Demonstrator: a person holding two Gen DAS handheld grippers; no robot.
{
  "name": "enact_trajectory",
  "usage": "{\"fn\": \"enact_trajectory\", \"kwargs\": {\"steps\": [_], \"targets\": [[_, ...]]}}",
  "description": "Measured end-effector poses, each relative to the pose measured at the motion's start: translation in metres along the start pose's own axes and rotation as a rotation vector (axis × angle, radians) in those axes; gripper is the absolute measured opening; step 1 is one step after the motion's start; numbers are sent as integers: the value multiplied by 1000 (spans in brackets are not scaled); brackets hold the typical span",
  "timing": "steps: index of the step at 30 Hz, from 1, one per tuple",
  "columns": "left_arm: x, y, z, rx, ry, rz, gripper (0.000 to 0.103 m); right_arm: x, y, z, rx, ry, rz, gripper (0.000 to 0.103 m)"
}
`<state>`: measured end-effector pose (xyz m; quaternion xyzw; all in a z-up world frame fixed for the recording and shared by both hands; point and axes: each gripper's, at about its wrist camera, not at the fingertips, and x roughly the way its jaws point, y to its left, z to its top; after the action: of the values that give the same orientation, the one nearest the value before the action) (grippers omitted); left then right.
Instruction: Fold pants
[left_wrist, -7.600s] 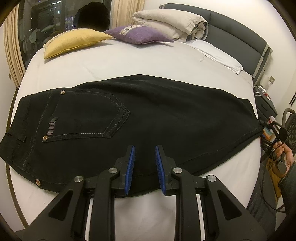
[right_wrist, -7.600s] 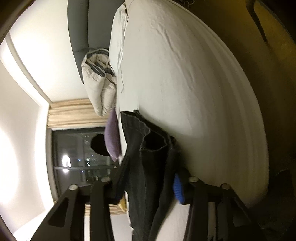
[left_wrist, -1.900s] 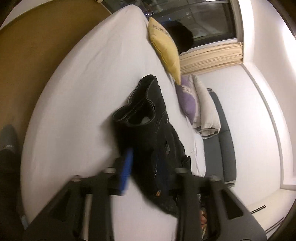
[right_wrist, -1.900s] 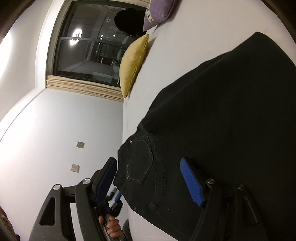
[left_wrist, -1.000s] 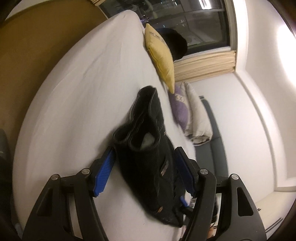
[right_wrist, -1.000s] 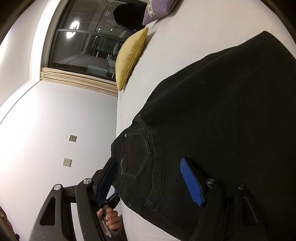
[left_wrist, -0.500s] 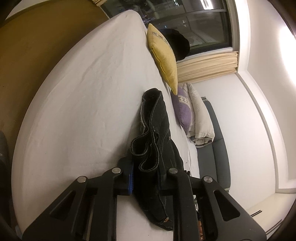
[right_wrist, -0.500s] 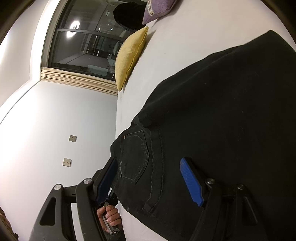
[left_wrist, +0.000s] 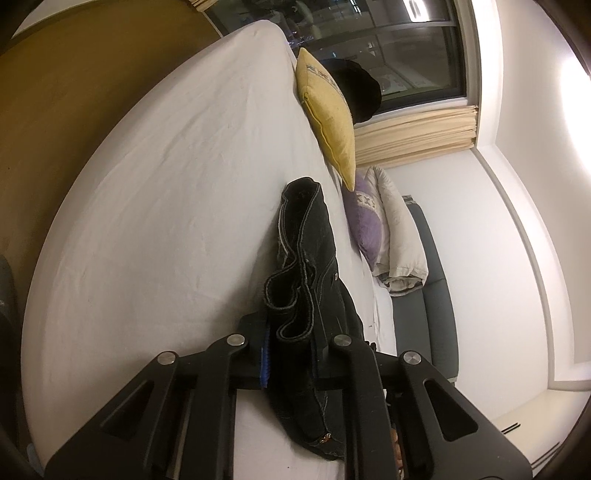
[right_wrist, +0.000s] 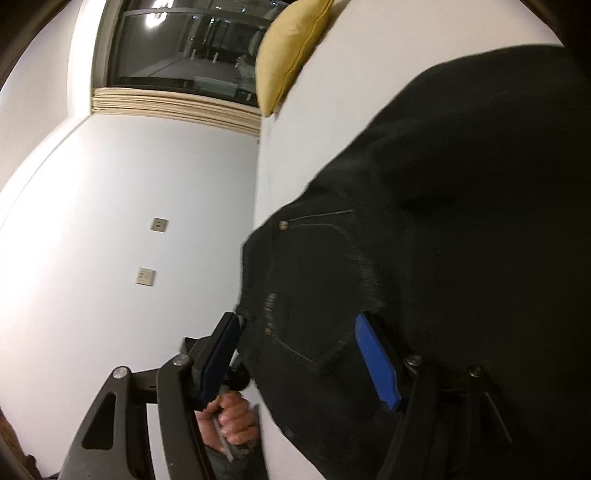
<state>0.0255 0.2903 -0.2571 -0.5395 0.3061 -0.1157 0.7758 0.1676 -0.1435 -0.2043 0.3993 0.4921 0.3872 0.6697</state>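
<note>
Two grippers on one pair of black jeans (left_wrist: 310, 280) lying on the white bed (left_wrist: 166, 206). Our left gripper (left_wrist: 291, 354) pinches the bunched waistband; our right gripper (right_wrist: 299, 354), jaws spread and just closing, straddles the back pocket untouched. We seat it fully before lifting together.

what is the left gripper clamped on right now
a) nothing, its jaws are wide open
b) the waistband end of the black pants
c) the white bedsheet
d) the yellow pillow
b: the left gripper has its jaws closed tight on the bunched waistband of the black pants, far from the yellow pillow.
</note>
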Motion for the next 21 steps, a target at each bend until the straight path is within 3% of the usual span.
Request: {"fn": "enact_trajectory", "kwargs": {"steps": [1, 2, 4, 5, 7, 10, 12, 13, 17, 21], "targets": [[0, 0, 0, -1, 0, 0, 13, 4, 2, 0, -20, 10, -32, 69], [0, 0, 0, -1, -1, -1, 13, 9, 0, 0, -32, 24, -81, 61], [0, -1, 0, 1, -3, -3, 12, 11, -19, 2, 36, 25, -157, 28], [-1, -3, 0, 3, -4, -4, 12, 8, -30, 4, 85, 21, -160, 0], [-2, -7, -1, 17, -5, -1, 12, 3, -43, 4, 158, 17, -117, 0], [-3, -13, 0, 38, -7, 4, 11, 3, -25, 2, 103, 25, -147, 5], [-3, -17, 0, 52, -8, 10, 11, 1, -20, 1, 102, 5, -101, 25], [-3, -18, 0, 56, -9, 13, 11, 0, -19, 0, 94, 2, -92, 28], [-4, -25, 0, 71, -12, 16, 11, -3, -26, 4, 103, 21, -104, 22], [-5, -38, 0, 102, -11, 24, 10, -7, -26, 2, 126, 11, -81, 26]]}}
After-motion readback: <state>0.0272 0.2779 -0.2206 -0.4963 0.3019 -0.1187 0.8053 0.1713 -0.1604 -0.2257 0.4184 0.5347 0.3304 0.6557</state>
